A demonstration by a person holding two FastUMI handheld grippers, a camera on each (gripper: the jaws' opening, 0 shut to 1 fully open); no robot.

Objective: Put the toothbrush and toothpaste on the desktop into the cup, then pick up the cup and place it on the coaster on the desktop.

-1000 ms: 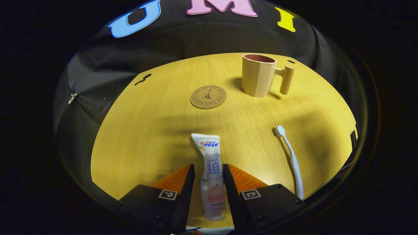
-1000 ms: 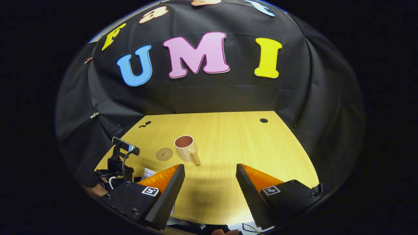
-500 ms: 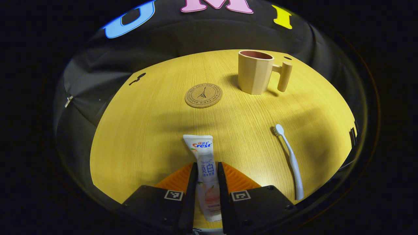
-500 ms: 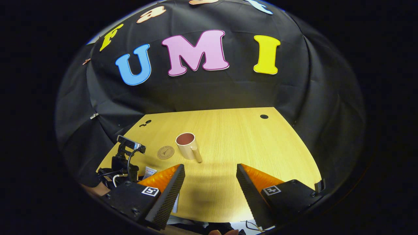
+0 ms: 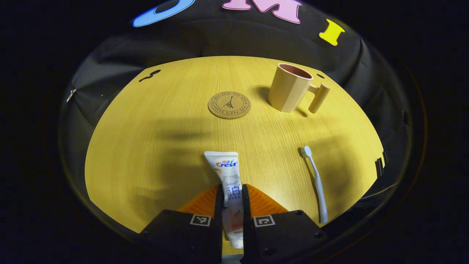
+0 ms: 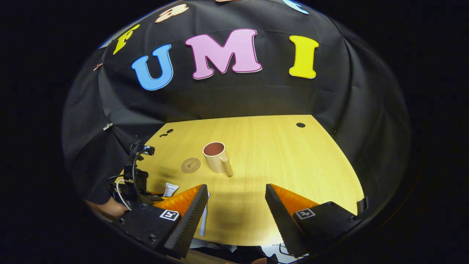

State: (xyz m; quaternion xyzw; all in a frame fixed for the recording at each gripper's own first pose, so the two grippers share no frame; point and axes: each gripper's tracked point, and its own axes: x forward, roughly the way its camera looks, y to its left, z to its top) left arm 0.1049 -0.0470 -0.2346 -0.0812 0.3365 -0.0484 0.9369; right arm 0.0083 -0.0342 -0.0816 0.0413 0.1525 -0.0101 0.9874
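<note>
A white toothpaste tube (image 5: 227,172) lies lengthwise between my left gripper's (image 5: 231,189) fingers, which are shut on its lower half; its flat end points toward the cork coaster (image 5: 229,105). The beige cup (image 5: 289,88) with a side handle stands upright to the right of the coaster. A white toothbrush (image 5: 314,179) lies on the desktop to the right of the tube, bristles away from me. In the right gripper view my right gripper (image 6: 236,194) hangs open above the near table edge. Beyond it are the cup (image 6: 216,157), the coaster (image 6: 191,165) and the toothpaste tube (image 6: 170,189).
The yellow wooden desktop (image 5: 154,139) has cable holes at its far left (image 5: 150,75) and far right (image 6: 300,125). Black cloth walls close it in. The left gripper's body with its cables (image 6: 133,179) and a hand (image 6: 106,209) sit at the table's left near edge.
My left gripper's fingers have closed from either side of the toothpaste tube until they press on it, and its view has tilted. The right gripper has stayed open, drifting slightly.
</note>
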